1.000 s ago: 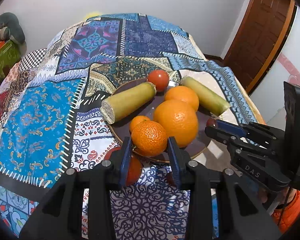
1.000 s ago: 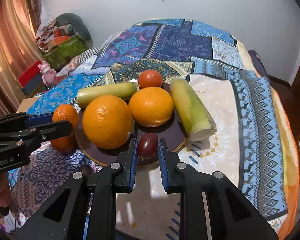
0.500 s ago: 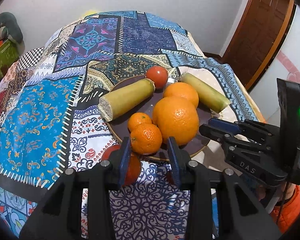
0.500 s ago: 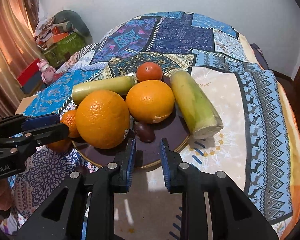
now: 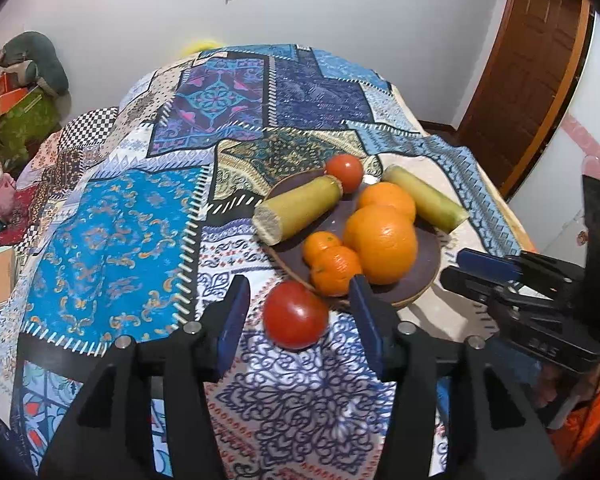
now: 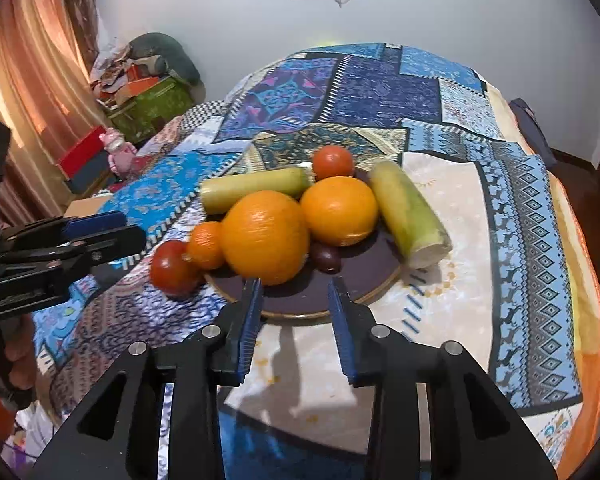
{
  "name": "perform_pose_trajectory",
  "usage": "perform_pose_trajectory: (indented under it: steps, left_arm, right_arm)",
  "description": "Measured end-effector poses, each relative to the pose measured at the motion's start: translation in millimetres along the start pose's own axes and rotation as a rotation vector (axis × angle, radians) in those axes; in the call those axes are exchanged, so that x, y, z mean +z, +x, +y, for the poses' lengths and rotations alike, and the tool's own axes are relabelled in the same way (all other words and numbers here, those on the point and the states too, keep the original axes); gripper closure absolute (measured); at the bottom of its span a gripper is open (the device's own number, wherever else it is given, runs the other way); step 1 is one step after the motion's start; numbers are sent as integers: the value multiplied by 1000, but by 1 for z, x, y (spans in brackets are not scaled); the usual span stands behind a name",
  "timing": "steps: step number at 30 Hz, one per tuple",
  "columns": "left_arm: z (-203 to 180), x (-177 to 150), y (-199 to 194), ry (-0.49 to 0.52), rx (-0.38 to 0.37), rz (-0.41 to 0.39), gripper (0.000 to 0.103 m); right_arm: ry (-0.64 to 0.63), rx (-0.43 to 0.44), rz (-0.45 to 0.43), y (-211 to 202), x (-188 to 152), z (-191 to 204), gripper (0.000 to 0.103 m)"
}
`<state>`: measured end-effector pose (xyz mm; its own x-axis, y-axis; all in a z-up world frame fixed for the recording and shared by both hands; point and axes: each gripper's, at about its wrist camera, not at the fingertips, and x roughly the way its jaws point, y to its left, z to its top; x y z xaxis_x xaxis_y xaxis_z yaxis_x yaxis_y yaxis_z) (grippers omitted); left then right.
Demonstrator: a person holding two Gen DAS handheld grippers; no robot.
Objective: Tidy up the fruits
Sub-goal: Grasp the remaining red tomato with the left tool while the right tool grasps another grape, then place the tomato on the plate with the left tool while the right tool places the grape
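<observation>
A dark round plate (image 5: 422, 292) (image 6: 364, 276) on the patchwork cloth holds two big oranges (image 5: 380, 244) (image 6: 265, 236), two small mandarins (image 5: 336, 270), two yellow-green stalks (image 5: 300, 210) (image 6: 406, 212), a red tomato (image 5: 344, 172) (image 6: 333, 162) and a small dark plum (image 6: 326, 257). A second red tomato (image 5: 296, 314) (image 6: 173, 266) lies on the cloth just off the plate's near-left rim. My left gripper (image 5: 300, 320) is open with this tomato between its fingers, not touching. My right gripper (image 6: 296, 314) is open and empty at the plate's near edge.
The patchwork cloth (image 5: 112, 240) covers a rounded table that drops away on all sides. A brown door (image 5: 528, 72) stands at the right. Boxes and bags (image 6: 148, 92) and an orange curtain (image 6: 32, 80) stand at the left. A pink toy (image 6: 118, 152) sits beside the table.
Both grippers have pulled back from the plate and opened wider. The mandarin and the plum they let go of lie on the plate. The tomato on the cloth now shows between my left fingers.
</observation>
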<state>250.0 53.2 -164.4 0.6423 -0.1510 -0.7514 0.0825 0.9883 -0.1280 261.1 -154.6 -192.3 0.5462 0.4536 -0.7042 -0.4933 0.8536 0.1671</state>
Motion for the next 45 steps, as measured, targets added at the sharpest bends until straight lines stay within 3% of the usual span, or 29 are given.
perform_pose_trajectory:
  steps: [9,20,25,29,39,45]
  left_arm:
    - [7,-21,23,-6,-19,100,48]
    - [4,-19,48,31,-8,128,48]
    - [1,-20,59,37,-18,136,48]
    - [4,-20,64,23,-39,147,55]
    - [6,-20,37,22,-38,98,55]
    - [1,-4,10,30,-31,20,55]
  right_arm:
    - [-35,55,68,23,-14,25,72]
    - [-69,79,141,49,-20,40,72]
    - [-104,46,158,56,-21,46,75]
    - [-108,31,158,57,-22,45,85]
    - [-79,41,110,39,-18,38,89]
    - [-45,25,50,19,-11,26,89]
